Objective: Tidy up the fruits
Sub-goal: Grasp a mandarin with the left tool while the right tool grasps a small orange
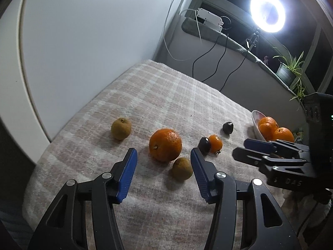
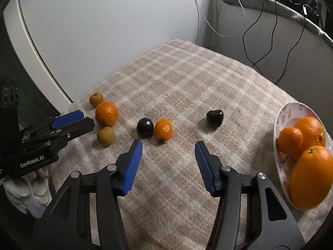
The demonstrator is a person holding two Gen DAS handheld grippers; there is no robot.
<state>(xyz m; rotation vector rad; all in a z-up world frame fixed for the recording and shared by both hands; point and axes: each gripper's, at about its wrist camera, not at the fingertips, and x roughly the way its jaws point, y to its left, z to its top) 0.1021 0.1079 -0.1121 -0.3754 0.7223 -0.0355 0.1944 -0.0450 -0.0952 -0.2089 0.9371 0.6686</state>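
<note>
On a checked cloth (image 1: 158, 95) lie a big orange (image 1: 165, 144), two brown kiwis (image 1: 182, 168) (image 1: 121, 128), two dark plums (image 1: 204, 144) (image 1: 228, 127) and a small mandarin (image 1: 215, 143). My left gripper (image 1: 163, 152) is open above the cloth, and the big orange and the nearer kiwi sit just beyond its fingertips, untouched. My right gripper (image 2: 169, 143) is open too, with nothing between its blue pads. The mandarin (image 2: 163, 129) and a plum (image 2: 145, 127) lie just ahead of it. A white bowl (image 2: 291, 110) at the right holds three oranges (image 2: 311, 177).
A white wall and a curved white panel (image 1: 31, 95) border the cloth on the left. Behind are hanging cables (image 1: 210, 56), a lit ring light (image 1: 267, 10) and a potted plant (image 1: 288, 70). Each gripper shows at the side of the other's view (image 1: 243, 148) (image 2: 83, 118).
</note>
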